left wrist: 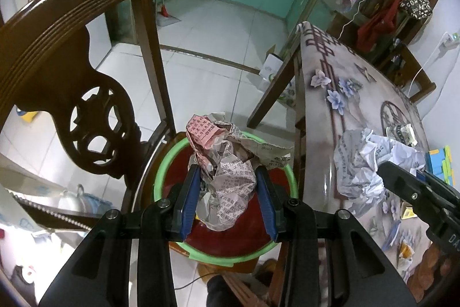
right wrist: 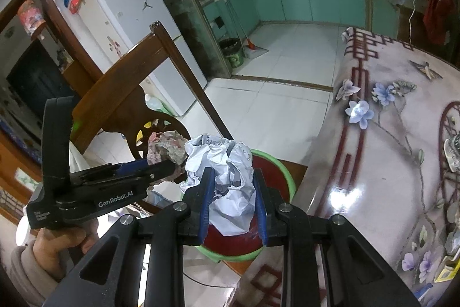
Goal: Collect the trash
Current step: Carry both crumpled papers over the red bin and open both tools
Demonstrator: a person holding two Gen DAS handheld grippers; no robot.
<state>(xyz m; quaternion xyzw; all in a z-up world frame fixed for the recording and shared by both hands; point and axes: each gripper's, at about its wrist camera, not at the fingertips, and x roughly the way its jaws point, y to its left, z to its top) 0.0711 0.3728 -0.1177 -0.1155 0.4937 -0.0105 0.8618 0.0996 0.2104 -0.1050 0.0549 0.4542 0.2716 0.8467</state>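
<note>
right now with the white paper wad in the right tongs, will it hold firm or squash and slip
The white wad looks crumpled and hollow, so it probably squashes rather than resists. It likely weighs little, bulging well past the right tongs without sagging. Its loose folds may shift, so a slip over the bin seems possible.

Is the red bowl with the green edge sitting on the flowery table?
No, the red bowl sits on the wooden chair beside the table, under the newspaper ball held in the left gripper.

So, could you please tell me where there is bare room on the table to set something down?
The table is bare between its blue flower print and the near edge. Its right edge is crowded with small clutter. The green-rimmed basin sits under both paper wads.
</note>
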